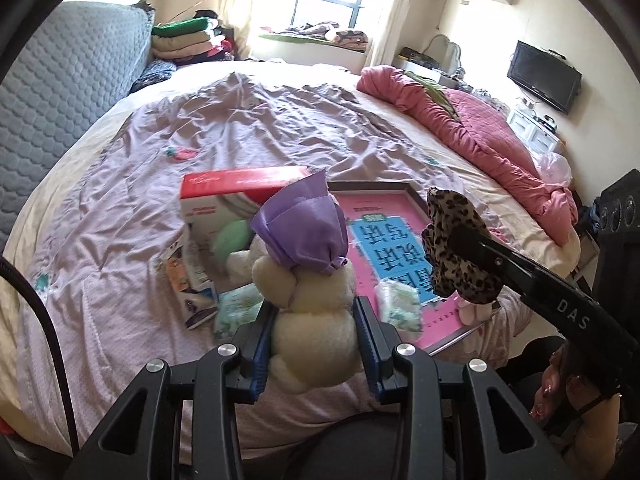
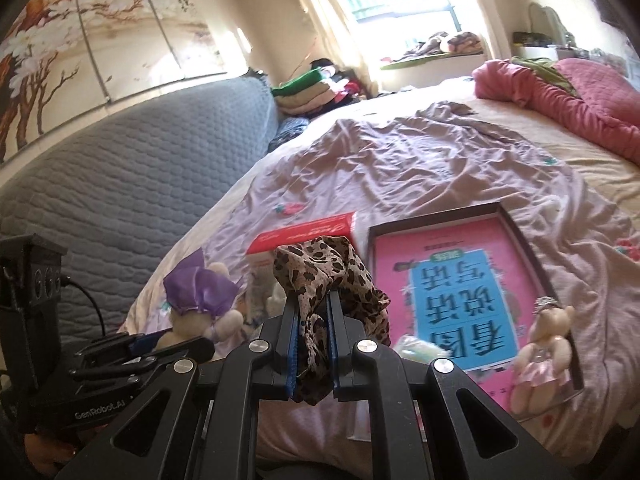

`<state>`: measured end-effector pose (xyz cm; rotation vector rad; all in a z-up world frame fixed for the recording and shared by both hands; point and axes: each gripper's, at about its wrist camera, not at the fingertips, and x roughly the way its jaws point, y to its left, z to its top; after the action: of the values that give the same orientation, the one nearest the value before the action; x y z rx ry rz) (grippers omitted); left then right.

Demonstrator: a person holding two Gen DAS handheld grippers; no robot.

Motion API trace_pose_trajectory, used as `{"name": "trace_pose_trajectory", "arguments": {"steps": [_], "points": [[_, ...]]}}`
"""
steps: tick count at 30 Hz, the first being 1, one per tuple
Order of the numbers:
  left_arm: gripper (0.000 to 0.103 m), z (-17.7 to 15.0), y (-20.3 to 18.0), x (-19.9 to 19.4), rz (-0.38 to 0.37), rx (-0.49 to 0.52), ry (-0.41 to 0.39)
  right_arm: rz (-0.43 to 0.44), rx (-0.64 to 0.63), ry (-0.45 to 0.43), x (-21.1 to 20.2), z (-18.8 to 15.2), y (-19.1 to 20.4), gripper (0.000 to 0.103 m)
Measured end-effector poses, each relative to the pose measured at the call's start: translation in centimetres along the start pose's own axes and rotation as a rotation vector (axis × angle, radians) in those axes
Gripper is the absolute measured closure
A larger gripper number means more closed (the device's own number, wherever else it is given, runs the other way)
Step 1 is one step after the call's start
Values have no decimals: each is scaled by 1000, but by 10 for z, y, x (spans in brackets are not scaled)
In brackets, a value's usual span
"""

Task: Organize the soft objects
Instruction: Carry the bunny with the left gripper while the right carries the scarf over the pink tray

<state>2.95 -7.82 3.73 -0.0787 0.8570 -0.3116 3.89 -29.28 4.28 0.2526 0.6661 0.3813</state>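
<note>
My left gripper [image 1: 316,312] is shut on a cream plush bear [image 1: 310,304] with a purple satin hood, held above the bed's near edge; the bear also shows in the right wrist view [image 2: 200,312]. My right gripper [image 2: 313,300] is shut on a leopard-print cloth [image 2: 324,276], held to the right of the bear; the cloth also shows in the left wrist view [image 1: 460,240]. A small bear in a pink dress [image 2: 544,352] lies on the near corner of a framed pink picture [image 2: 460,272]. A red and white box [image 1: 228,200] stands behind the plush bear.
A wrinkled lilac sheet [image 1: 260,128] covers the bed. Small patterned packets [image 1: 400,308] lie by the picture frame. A rolled pink quilt [image 1: 480,128] lies along the far right. A grey padded headboard [image 2: 140,168] runs on the left, with folded clothes [image 1: 184,40] beyond it.
</note>
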Motion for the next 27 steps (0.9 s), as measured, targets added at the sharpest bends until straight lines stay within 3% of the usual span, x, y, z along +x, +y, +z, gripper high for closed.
{"name": "trace_pose_trajectory", "arguments": {"steps": [10,27], "points": [[65,13,-40,9,-52,74,-2,-69,74,-64,-24,6,-41,91],[65,16,-95,45,-93,158,56,-88,138,-103,-41,4,-75,91]]}}
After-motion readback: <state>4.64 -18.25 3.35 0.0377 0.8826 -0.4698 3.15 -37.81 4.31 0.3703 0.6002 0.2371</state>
